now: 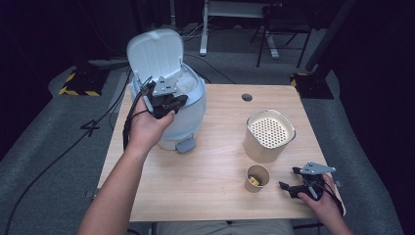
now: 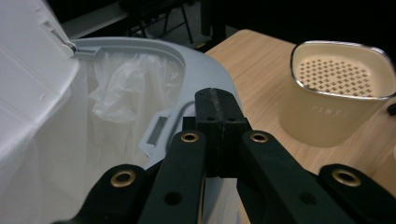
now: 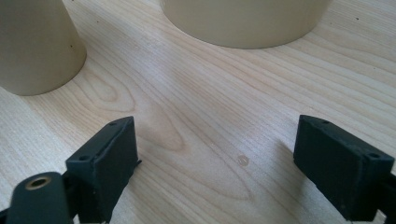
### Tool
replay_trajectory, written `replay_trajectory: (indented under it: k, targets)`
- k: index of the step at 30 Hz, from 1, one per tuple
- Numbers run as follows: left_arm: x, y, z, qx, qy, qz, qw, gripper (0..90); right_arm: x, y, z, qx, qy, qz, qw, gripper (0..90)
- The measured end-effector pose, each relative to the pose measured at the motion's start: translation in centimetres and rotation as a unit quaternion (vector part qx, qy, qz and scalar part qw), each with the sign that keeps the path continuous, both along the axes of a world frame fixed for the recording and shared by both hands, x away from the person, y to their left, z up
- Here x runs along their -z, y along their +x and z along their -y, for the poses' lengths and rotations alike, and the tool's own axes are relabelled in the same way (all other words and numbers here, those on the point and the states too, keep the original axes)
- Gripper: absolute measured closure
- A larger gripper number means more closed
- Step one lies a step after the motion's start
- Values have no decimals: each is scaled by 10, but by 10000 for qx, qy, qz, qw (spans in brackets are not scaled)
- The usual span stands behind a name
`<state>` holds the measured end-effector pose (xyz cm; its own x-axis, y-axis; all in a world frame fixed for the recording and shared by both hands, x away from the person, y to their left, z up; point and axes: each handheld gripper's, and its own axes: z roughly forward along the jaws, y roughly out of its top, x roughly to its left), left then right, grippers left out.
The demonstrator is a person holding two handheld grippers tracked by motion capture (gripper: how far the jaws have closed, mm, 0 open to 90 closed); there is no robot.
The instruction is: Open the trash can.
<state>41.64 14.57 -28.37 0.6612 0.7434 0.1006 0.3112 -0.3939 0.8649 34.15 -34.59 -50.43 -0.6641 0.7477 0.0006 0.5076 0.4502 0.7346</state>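
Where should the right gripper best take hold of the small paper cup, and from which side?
Grip the small paper cup across its side wall, near the middle, coming level from its right. It stands upright with something yellow inside, and the right gripper, jaws open, already sits beside it there. A top grip might tip it.

Each hand carries one set of black two-jaw tongs. The left tongs bear a grey three-cornered plate on top, and a black cable trails from them past the forearm. The right tongs carry the same grey plate and a black cable. In the left gripper view, the jaws are blocky black pads mounted on flat black link arms, each fitted with brass-coloured eyelets and small screw holes. The right gripper view shows the same rectangular pads and one brass eyelet. Both forearms are bare, with no sleeves visible.
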Motion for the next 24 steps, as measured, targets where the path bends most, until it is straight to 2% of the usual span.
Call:
replay_trajectory:
  k: [1,2,3,4,5,6,8,9,10,11,12,14,18,21,24]
  targets:
    - [0,0,0,0,0,0,10000,900,0,0,0,0,0,0,10000,139]
    - [-1,0,-1,60,-115,-142,9998,900,0,0,0,-2,7,1,10000,139]
    - [-1,0,-1,60,-115,-142,9998,895,0,0,0,-2,7,1,10000,139]
    - [1,0,-2,108,-278,-176,9994,877,0,0,0,-2,-8,4,10000,139]
    - [1,0,-2,108,-278,-176,9994,826,0,0,0,-2,-8,4,10000,139]
    - [3,-1,-3,205,-431,-79,9988,757,0,0,0,0,1,1,10000,139]
    - [4,-5,-3,357,-482,-79,9982,698,0,0,0,-2,7,0,10000,139]
    - [4,-5,-3,357,-482,-79,9982,670,0,0,0,-2,7,0,10000,139]
    - [5,-11,-3,576,-593,-60,9966,649,0,0,0,0,1,1,10000,140]
    - [5,-11,-3,576,-593,-60,9966,637,0,0,0,1,0,0,10000,140]
    - [6,-20,-3,776,-659,-56,9948,617,0,0,0,1,1,0,10000,139]
    - [6,-25,-3,867,-667,-30,9940,584,0,0,0,2,1,0,10000,139]
    - [9,-47,-5,1201,-771,-6,9898,535,0,0,0,1,0,0,10000,140]
    - [15,-56,-8,1289,-775,-9,9886,502,0,0,0,-2,-8,3,10000,139]
    - [21,-60,-10,1279,-755,-12,9889,480,0,0,0,0,6,1,10000,140]
